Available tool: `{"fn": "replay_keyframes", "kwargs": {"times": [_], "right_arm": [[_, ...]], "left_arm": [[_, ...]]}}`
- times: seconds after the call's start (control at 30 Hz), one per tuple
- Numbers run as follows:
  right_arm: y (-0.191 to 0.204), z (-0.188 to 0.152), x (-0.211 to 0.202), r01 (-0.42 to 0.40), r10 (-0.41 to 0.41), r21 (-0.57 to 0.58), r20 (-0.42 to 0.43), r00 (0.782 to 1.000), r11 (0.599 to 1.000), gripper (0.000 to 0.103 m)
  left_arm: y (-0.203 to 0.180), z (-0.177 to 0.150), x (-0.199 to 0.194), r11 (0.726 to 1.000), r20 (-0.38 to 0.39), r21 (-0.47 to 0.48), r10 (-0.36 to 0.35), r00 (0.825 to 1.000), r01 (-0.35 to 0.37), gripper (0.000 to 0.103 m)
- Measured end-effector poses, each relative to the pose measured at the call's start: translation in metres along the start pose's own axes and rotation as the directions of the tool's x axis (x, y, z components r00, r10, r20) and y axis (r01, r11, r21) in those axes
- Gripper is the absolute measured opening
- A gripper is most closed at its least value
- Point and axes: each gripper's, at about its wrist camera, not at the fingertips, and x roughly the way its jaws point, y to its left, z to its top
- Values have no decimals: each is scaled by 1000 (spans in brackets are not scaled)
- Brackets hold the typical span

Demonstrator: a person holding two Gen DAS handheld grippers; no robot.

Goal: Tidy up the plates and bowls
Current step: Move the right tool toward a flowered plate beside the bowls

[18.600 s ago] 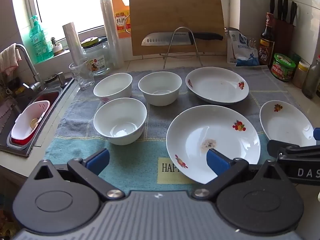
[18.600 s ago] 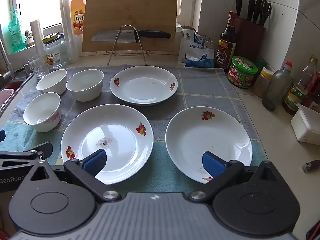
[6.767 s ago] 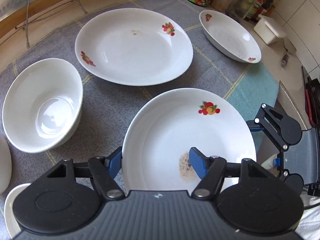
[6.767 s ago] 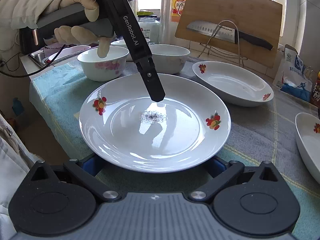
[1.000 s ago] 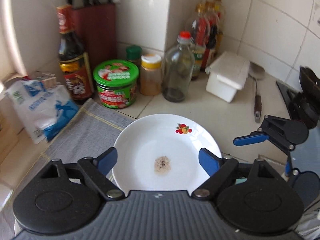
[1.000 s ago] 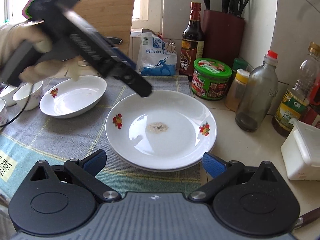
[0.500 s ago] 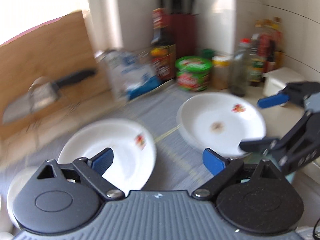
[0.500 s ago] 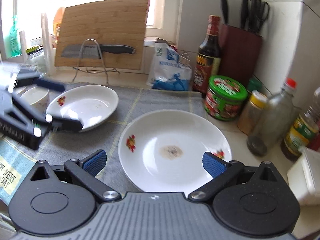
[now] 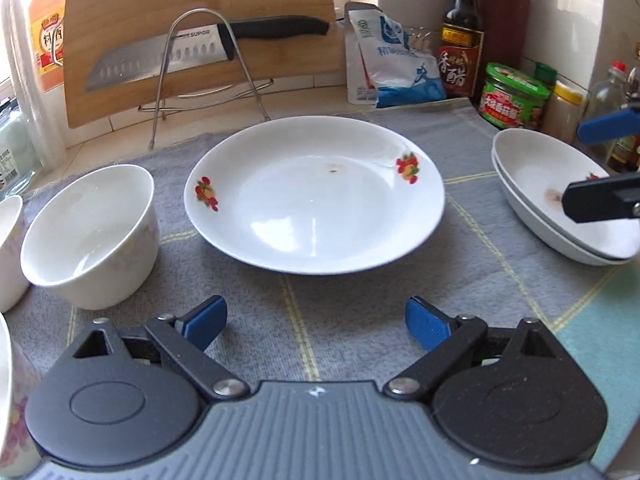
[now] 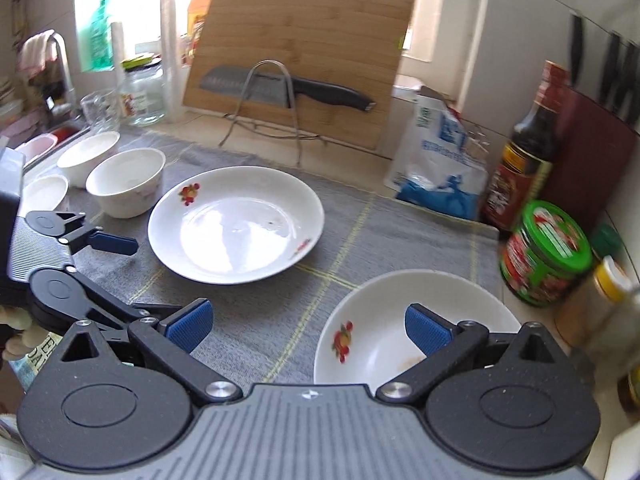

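Observation:
A white plate with fruit prints (image 9: pixel 316 196) (image 10: pixel 236 224) lies on the grey towel (image 9: pixel 472 248), just ahead of my left gripper (image 9: pixel 314 314). That gripper hangs low over the towel, open, with nothing between its blue pads. Left of the plate stand white bowls (image 9: pixel 88 236) (image 10: pixel 128 184), one nearer the sink (image 10: pixel 88 156). Two stacked plates (image 9: pixel 560 200) (image 10: pixel 380 340) sit at the towel's right end. My right gripper (image 10: pixel 308 320) (image 9: pixel 576 166) hovers open above the stack's near rim, gripping nothing. My left gripper (image 10: pixel 154 278) shows at the left of the right wrist view.
A wooden cutting board (image 9: pixel 200 32) leans at the back behind a wire rack holding a knife (image 9: pixel 192 52). A white-blue bag (image 9: pixel 392 68), sauce bottle (image 9: pixel 460 44), green-lidded jar (image 9: pixel 512 96) and other bottles crowd the right. Glass jars (image 10: pixel 140 92) and a sink are at the left.
My left gripper swung away from the plate stack to face the single plate, dropped lower, and its jaws widened. The right gripper's view shifted left, leaving the stack at its lower right.

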Motion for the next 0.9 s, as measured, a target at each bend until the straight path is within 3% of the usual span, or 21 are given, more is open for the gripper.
{"fn": "replay_keyframes", "kwargs": {"times": [0.2, 0.57, 0.9], "right_arm": [[-5, 19, 17, -61, 60, -50, -27, 998, 997, 103], [-21, 61, 67, -198, 188, -121, -84, 978, 973, 103], [-29, 88, 131, -357, 338, -83, -179, 924, 930, 103]], "left_arm": [[3, 7, 15, 1000, 5, -18, 4, 1000, -4, 103], [5, 10, 18, 1000, 37, -2, -10, 999, 10, 103], [4, 10, 19, 1000, 53, -21, 9, 999, -8, 103]]}}
